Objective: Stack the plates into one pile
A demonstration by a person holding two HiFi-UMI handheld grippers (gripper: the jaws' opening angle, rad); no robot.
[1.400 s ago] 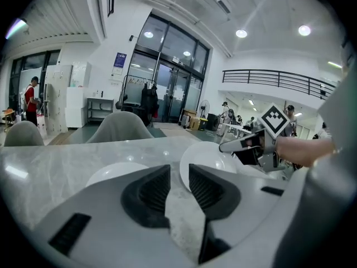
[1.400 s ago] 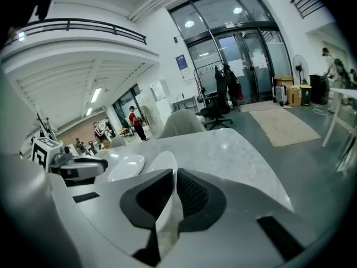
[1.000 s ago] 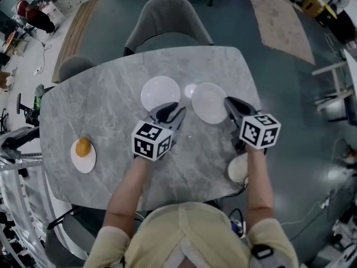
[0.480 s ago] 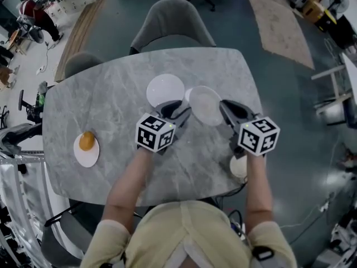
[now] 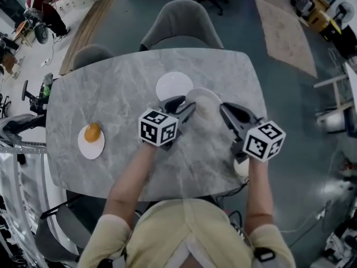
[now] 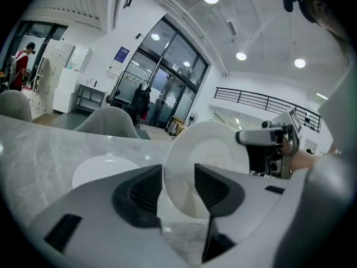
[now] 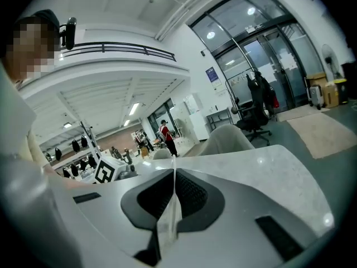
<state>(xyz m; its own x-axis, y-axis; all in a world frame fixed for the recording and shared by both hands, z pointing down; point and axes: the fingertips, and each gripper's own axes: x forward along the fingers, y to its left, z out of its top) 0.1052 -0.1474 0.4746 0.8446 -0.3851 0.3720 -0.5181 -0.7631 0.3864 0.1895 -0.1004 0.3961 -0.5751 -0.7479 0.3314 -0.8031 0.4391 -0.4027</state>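
Observation:
A white plate lies flat on the grey marble table, also seen low in the left gripper view as the flat plate. A second white plate hangs tilted above the table just to its right. My right gripper is shut on this plate's right rim, which shows edge-on between its pads. My left gripper is at the plate's left side, its jaws opening. The tilted plate stands between those jaws without the pads pressing on it.
A white plate with an orange on it sits at the table's left. A small white dish lies near the front edge under my right hand. Grey chairs stand behind the table.
The right gripper has lifted its plate off the table, tilted it and carried it left towards the flat plate. The left jaws have spread wider.

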